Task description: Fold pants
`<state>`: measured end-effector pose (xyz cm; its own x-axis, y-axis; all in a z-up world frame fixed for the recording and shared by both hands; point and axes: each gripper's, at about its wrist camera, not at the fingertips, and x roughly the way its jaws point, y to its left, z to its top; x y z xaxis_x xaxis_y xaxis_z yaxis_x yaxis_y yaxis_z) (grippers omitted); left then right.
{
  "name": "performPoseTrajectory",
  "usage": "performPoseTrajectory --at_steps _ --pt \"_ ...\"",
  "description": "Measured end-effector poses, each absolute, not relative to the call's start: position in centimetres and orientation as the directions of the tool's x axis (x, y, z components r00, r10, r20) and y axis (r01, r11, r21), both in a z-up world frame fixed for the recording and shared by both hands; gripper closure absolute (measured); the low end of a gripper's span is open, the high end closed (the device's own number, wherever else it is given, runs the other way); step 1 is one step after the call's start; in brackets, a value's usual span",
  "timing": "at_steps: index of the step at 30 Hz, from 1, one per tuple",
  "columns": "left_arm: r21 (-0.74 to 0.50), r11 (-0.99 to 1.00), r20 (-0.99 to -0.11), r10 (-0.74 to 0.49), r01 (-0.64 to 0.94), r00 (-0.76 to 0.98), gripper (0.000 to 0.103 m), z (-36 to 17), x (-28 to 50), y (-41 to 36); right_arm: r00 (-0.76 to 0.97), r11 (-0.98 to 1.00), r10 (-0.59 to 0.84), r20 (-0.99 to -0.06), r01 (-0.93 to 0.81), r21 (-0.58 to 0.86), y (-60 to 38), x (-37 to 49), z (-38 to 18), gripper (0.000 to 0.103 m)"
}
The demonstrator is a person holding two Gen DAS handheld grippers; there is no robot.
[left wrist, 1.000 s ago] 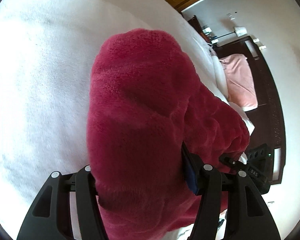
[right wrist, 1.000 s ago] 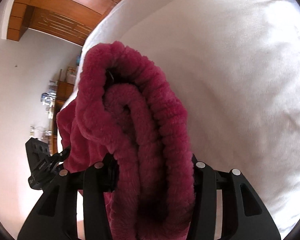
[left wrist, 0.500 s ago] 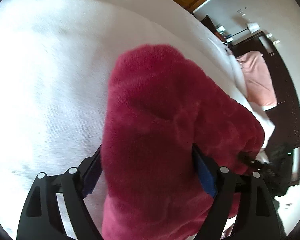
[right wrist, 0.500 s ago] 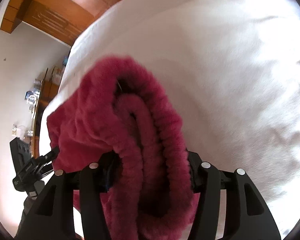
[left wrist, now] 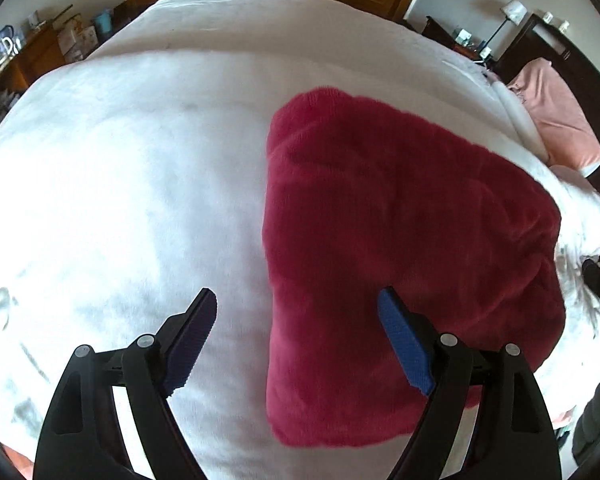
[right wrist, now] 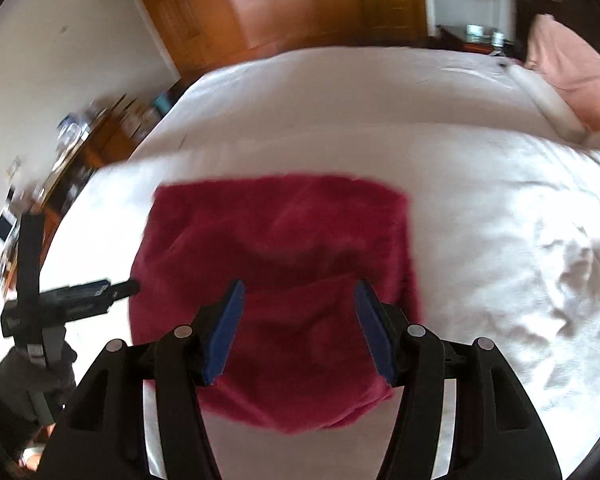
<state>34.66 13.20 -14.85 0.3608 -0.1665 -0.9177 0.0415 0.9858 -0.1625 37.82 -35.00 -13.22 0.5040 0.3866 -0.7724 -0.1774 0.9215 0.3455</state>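
Observation:
The crimson fleece pants (left wrist: 404, 248) lie folded into a compact block on the white bed (left wrist: 120, 184). In the left wrist view my left gripper (left wrist: 296, 304) is open and empty above the block's left edge. In the right wrist view the pants (right wrist: 276, 256) lie flat below my right gripper (right wrist: 298, 294), which is open and empty over their near half. The left gripper's black body (right wrist: 72, 300) shows at the left edge of the right wrist view, held in a gloved hand.
A pink pillow (left wrist: 556, 116) lies at the bed's head on the right. A wooden wardrobe (right wrist: 284, 8) stands behind the bed. A cluttered wooden dresser (left wrist: 24, 60) stands at the left. A lamp (left wrist: 512, 10) stands by the headboard.
Both grippers let go of the pants and pulled back and up. The pants, held bunched between the fingers before, now lie folded on the bed.

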Motion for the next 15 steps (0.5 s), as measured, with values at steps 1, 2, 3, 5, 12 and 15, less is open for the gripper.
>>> performPoseTrajectory --at_steps 1,2,3,5,12,15 --pt "-0.152 0.987 -0.92 -0.158 0.046 0.358 0.021 -15.0 34.2 12.9 0.486 0.924 0.383 -0.786 -0.19 0.333 -34.4 37.6 -13.7 0.044" --pt "-0.145 0.988 -0.922 -0.154 0.052 0.355 0.021 -15.1 34.1 12.8 0.472 0.925 0.38 -0.795 -0.19 0.329 -33.7 37.8 -14.4 0.044" --pt "-0.134 0.989 -0.925 -0.148 0.064 0.349 0.021 -15.3 33.8 12.4 0.458 0.926 0.378 -0.805 -0.186 0.329 -33.4 37.9 -15.3 0.044" --pt "-0.117 0.99 -0.929 -0.139 0.083 0.342 0.021 -15.7 33.3 12.0 0.432 0.939 0.343 -0.834 -0.157 0.305 -32.5 38.6 -17.3 0.044" --pt "-0.093 0.988 -0.932 -0.128 0.12 0.338 0.021 -17.0 33.0 11.3 0.371 0.962 0.273 -0.888 -0.111 0.25 -32.1 40.5 -21.7 0.044" --pt "-0.071 0.988 -0.932 -0.116 0.14 0.345 0.02 -17.2 32.9 11.3 0.353 0.965 0.261 -0.898 -0.113 0.236 -32.0 40.8 -23.1 0.044"
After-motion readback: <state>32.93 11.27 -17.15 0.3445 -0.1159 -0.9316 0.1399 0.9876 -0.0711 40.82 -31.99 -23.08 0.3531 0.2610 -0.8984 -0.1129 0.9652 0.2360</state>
